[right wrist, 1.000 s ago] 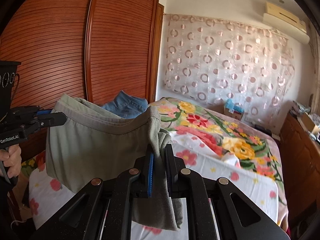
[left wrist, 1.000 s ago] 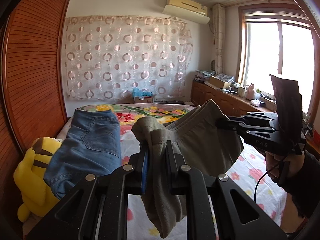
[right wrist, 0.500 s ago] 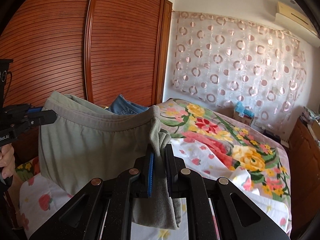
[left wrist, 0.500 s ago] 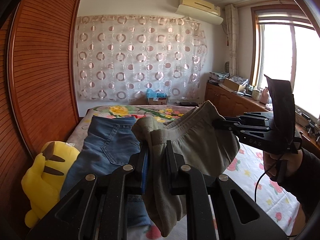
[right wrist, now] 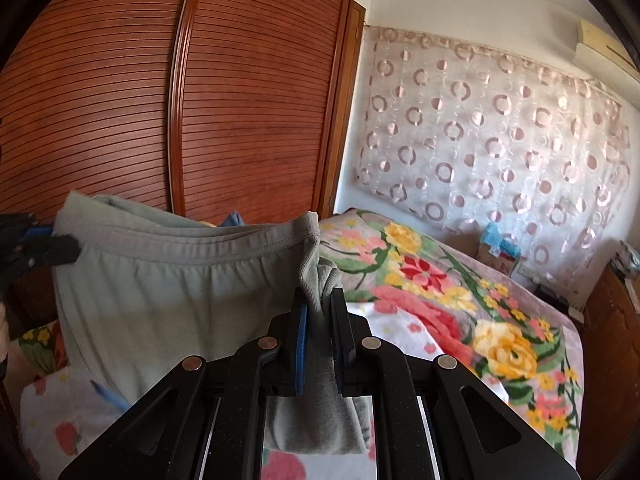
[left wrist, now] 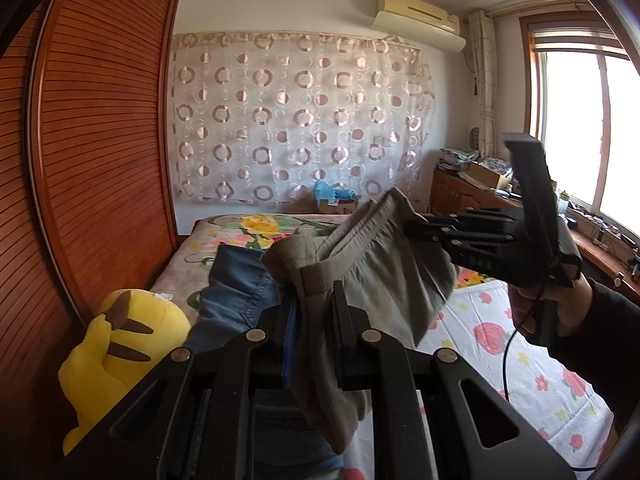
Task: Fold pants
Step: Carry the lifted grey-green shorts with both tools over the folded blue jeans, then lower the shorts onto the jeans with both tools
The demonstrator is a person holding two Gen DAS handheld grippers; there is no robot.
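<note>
I hold grey-green pants (left wrist: 372, 276) by the waistband, lifted above the bed. My left gripper (left wrist: 314, 312) is shut on one end of the waistband, with cloth hanging down between its fingers. My right gripper (right wrist: 319, 312) is shut on the other end; the waistband (right wrist: 176, 244) stretches leftwards from it to the left gripper (right wrist: 48, 246) at the frame's left edge. In the left wrist view the right gripper (left wrist: 416, 228) grips the cloth from the right, held by a hand. The legs hang down out of sight.
The bed (right wrist: 440, 300) has a flowered blanket and a strawberry-print sheet (left wrist: 520, 344). Blue jeans (left wrist: 236, 288) lie on the bed's left side beside a yellow plush toy (left wrist: 120, 344). A wooden wardrobe (right wrist: 200, 100) stands at the left. A cluttered wooden counter (left wrist: 480, 196) runs under the window.
Both grippers have risen and tilted up with the pants still gripped. More wall and curtain and less bed show now. The waistband stays stretched between them.
</note>
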